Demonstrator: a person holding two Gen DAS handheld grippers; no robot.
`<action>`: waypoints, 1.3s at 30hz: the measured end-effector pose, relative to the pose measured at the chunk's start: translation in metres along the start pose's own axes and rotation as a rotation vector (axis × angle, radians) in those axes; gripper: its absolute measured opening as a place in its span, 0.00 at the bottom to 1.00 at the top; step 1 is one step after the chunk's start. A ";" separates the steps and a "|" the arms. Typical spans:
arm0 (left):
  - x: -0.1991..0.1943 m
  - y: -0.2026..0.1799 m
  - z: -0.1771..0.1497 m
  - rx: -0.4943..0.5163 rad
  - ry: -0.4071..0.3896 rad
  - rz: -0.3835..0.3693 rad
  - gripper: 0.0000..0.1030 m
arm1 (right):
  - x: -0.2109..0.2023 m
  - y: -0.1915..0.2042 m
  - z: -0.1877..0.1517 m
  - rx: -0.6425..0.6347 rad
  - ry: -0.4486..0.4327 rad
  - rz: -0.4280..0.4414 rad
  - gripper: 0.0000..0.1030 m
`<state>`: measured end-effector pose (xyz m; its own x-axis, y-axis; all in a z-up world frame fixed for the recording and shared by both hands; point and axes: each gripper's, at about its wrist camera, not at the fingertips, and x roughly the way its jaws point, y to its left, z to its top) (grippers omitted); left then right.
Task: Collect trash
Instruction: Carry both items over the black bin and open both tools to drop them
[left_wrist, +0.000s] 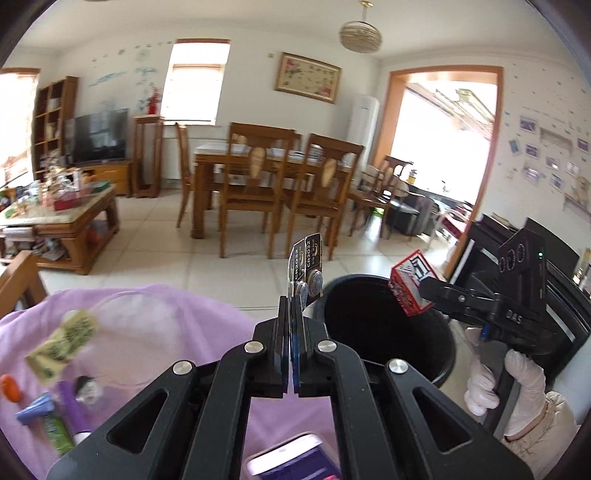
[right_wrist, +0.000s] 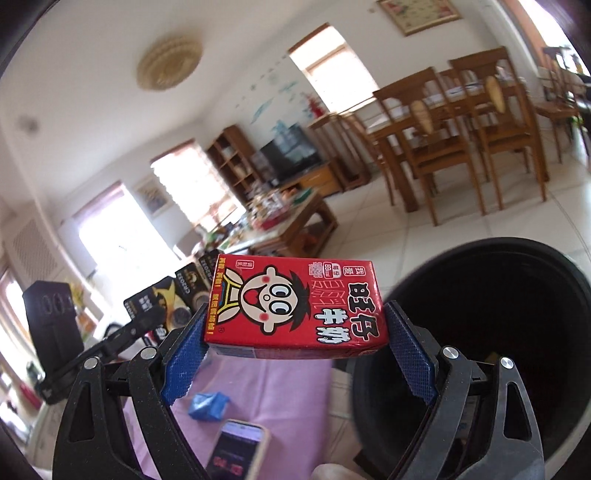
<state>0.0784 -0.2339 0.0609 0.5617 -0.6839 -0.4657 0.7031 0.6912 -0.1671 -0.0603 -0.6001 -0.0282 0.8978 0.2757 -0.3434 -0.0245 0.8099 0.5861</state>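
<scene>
— Progress? Left wrist first.
— Left hand-held gripper is pinched tight on a battery card beside the black bin; wrappers remain on the purple cloth.
— Right wrist?
— Right hand-held gripper, spread wide, clamps a red milk carton just beside the bin's mouth, not dropped yet.

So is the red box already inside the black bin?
No, the red box is clamped in the right gripper, in the air beside the bin.
</scene>
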 end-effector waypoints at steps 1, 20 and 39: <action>0.005 -0.010 0.000 0.008 0.003 -0.013 0.02 | -0.011 -0.013 0.001 0.016 -0.010 -0.013 0.86; 0.122 -0.117 -0.028 0.142 0.223 -0.108 0.02 | -0.070 -0.140 -0.026 0.185 -0.039 -0.097 0.86; 0.127 -0.123 -0.037 0.172 0.276 -0.113 0.04 | -0.041 -0.126 -0.015 0.205 -0.007 -0.123 0.86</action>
<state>0.0473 -0.3974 -0.0100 0.3533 -0.6487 -0.6741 0.8305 0.5492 -0.0933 -0.1006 -0.7055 -0.0991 0.8913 0.1773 -0.4173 0.1746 0.7151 0.6769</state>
